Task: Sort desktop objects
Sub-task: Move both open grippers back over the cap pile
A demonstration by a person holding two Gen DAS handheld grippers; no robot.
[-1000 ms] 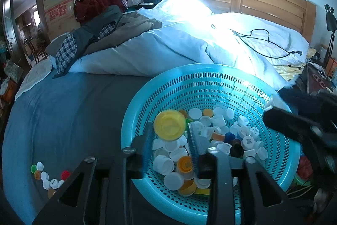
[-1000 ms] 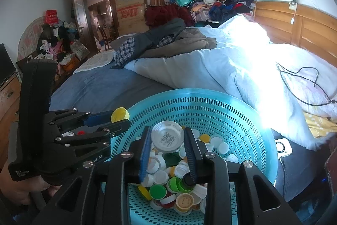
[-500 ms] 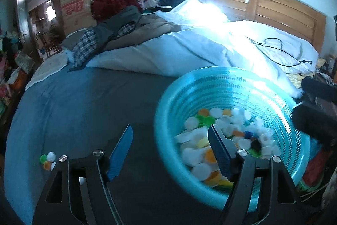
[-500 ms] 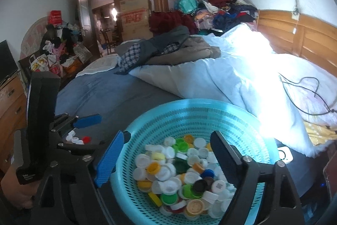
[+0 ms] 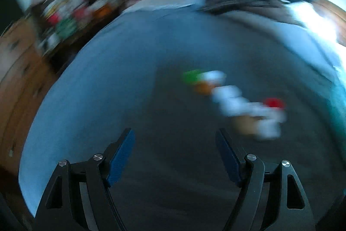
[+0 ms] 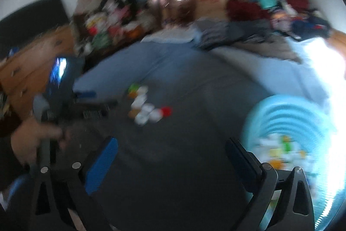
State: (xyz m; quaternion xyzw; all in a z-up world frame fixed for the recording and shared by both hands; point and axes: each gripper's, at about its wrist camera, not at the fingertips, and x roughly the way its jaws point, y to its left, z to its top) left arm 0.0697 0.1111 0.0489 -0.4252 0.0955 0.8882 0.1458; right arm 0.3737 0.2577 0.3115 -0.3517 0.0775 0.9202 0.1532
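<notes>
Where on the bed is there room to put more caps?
The dark grey bedsheet is bare between the small cluster of loose bottle caps and the turquoise plastic basket, and also in front of the cluster. It is crowded at the far end, under the rumpled bedding and clothes.

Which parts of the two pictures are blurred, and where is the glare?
Left wrist view: the cluster of small plastic bottle caps and the room smear; the left claw stays sharp. Right wrist view: the round turquoise plastic basket is smeared, with white glare on its right.
</notes>
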